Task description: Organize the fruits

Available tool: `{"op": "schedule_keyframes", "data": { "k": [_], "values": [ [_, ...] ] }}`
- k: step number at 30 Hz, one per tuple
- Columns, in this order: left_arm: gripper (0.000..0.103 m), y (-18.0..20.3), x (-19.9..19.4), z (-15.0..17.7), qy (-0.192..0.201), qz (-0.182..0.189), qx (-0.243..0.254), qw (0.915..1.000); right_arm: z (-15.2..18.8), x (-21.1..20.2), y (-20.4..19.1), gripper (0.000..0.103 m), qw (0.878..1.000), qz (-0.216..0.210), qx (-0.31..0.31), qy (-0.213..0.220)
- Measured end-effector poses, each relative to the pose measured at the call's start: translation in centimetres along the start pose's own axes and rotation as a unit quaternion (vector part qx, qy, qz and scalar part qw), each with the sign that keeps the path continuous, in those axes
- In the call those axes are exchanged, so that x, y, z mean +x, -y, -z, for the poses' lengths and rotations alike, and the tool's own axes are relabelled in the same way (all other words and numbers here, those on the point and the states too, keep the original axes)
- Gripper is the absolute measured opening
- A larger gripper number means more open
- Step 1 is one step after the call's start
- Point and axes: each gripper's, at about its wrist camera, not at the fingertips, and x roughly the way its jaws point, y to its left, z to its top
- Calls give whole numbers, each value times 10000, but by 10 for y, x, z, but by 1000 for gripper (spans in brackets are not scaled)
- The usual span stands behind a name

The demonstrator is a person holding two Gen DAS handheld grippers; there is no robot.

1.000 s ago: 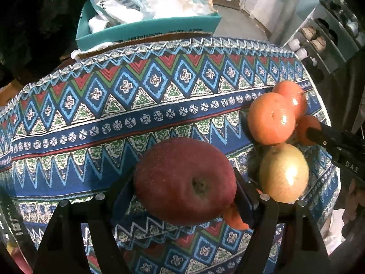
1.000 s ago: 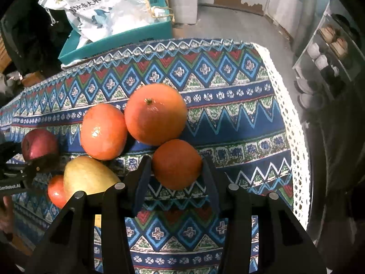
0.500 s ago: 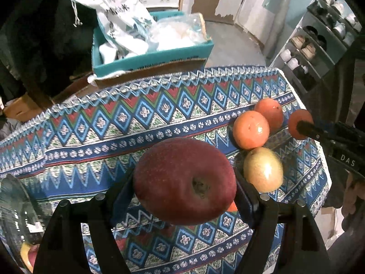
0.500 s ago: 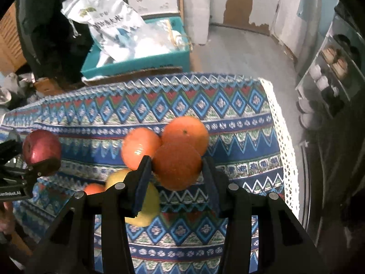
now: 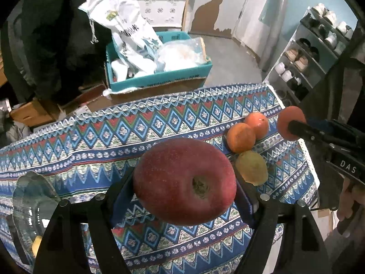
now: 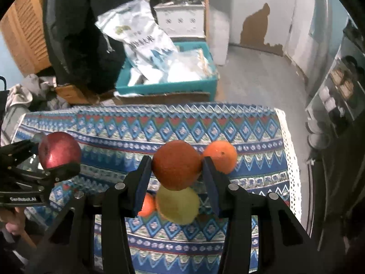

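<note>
Fruits are split between the two grippers and the patterned tablecloth point(image 5: 95, 141). The left gripper point(image 5: 184, 187) pinches a red apple point(image 5: 184, 182) between its fingers, held in the air above the cloth; the right gripper point(image 6: 176, 169) clamps an orange point(image 6: 176, 164) the same way.

Only the left wrist view shows the glass bowl point(image 5: 29, 196) at the cloth's left edge (something yellow sits low in it, too cut off to name), and it shows two more oranges point(image 5: 241, 137) touching each other on the cloth, with a yellow-green pear point(image 5: 252, 167) just beside them. In the right wrist view the held orange and the finger hide much of that group: one orange point(image 6: 221, 156) shows behind, the pear point(image 6: 178, 205) below, another orange-coloured fruit point(image 6: 147, 205) peeking past the left finger.

Beyond the table stands a teal box point(image 5: 159, 80) holding a white printed bag point(image 5: 127, 29), and a shoe rack point(image 5: 308, 54) at the right.
</note>
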Motion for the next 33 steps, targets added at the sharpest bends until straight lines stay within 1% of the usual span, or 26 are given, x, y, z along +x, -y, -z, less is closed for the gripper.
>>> {"op": "schedule_keyframes", "data": {
  "k": [7, 14, 25, 33],
  "values": [
    [80, -12, -38, 3, 241, -1, -32, 9997, -9, -23, -30, 45, 9993, -190, -227, 208],
    [80, -26, -75, 9, 437, 25, -3, 9990, -15, -38, -58, 45, 9976, -374, -468, 344],
    [80, -60, -109, 27, 630, -183, -92, 9978, -25, -55, -103, 45, 9929, -659, -826, 545],
    [80, -94, -120, 41, 713, -353, -330, 9963, -31, -50, -139, 45, 9886, -967, -1027, 529]
  ]
}}
